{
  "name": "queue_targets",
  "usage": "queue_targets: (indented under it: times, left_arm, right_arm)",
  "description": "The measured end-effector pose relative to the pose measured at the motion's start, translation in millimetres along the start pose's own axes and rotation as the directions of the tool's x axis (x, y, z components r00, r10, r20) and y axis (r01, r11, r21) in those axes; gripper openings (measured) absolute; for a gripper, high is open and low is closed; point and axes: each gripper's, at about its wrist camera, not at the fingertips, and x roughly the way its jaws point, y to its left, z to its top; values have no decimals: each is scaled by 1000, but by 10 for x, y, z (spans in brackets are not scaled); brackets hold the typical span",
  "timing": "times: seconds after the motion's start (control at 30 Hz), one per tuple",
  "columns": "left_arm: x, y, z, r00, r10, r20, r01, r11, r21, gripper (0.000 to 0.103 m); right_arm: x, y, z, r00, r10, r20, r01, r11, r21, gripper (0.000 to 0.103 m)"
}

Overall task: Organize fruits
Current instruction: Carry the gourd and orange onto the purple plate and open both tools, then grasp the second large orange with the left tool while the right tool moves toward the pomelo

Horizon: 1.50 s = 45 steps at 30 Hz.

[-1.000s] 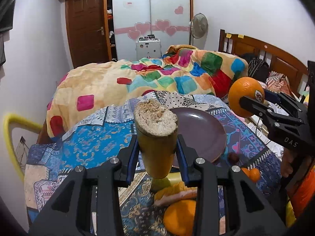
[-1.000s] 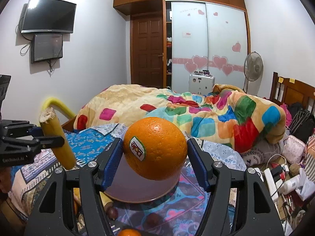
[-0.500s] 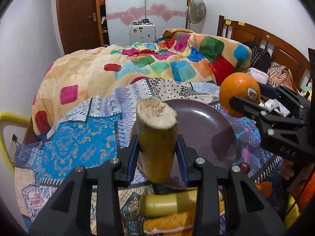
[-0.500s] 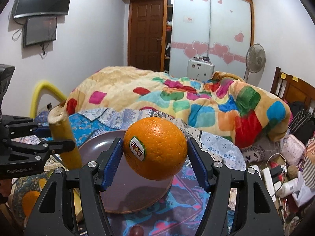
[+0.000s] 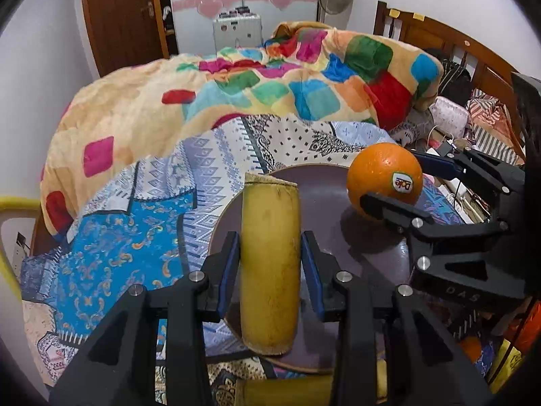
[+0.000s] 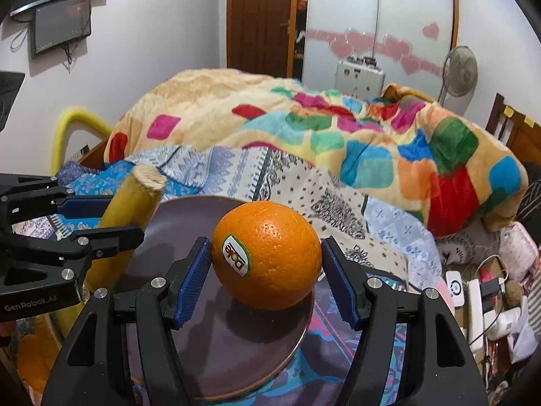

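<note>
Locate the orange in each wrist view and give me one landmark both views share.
Left wrist view: the orange sits right of centre, over the far right part of the plate, sticker facing the camera.
Right wrist view: the orange is at centre, between the right gripper fingers.
Shared landmark: the dark plate.

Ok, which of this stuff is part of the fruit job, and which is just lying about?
Job:
- orange, on the plate between the open right gripper
- banana piece in the left gripper
- other fruit at the table edge

Lying about:
- quilt
- fan
- chargers
</note>
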Motion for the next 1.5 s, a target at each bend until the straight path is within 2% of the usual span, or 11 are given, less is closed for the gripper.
queue_targets:
  times: [0.23,0.3,0.5,0.77,1.0,1.2,1.5]
  left_arm:
    - [221,67,56,999,4,-54,-5,1000,-22,35]
    - [218,74,63,999,1,-47,-2,1000,-19,31]
    - [167,23,81,1000,10,-27,-10,1000,1,31]
    - [43,98,35,1000,5,-2,-5,1000,-30,31]
    - [-276,183,-34,999,21,40,-18,997,-72,31]
    - [-632,148,-201,997,42,63,-37,996,-85,32]
    - [-1195,41,-558,992,54,113,-41,993,-111,49]
  right_arm:
    - [129,22,18,999,-6,-43,4,999,-35,63]
    - [169,8,22,999,5,-54,-6,1000,-26,64]
    - [214,52,39,998,-7,-54,5,999,-40,65]
    - [163,47,32,998,12,-62,-14,999,-31,66]
    - [-49,74,49,999,10,-31,-11,1000,-18,66]
    - [-416,131,34,1000,16,13,-16,1000,-3,66]
    - [-968,238,-82,996,22,84,-21,1000,-5,67]
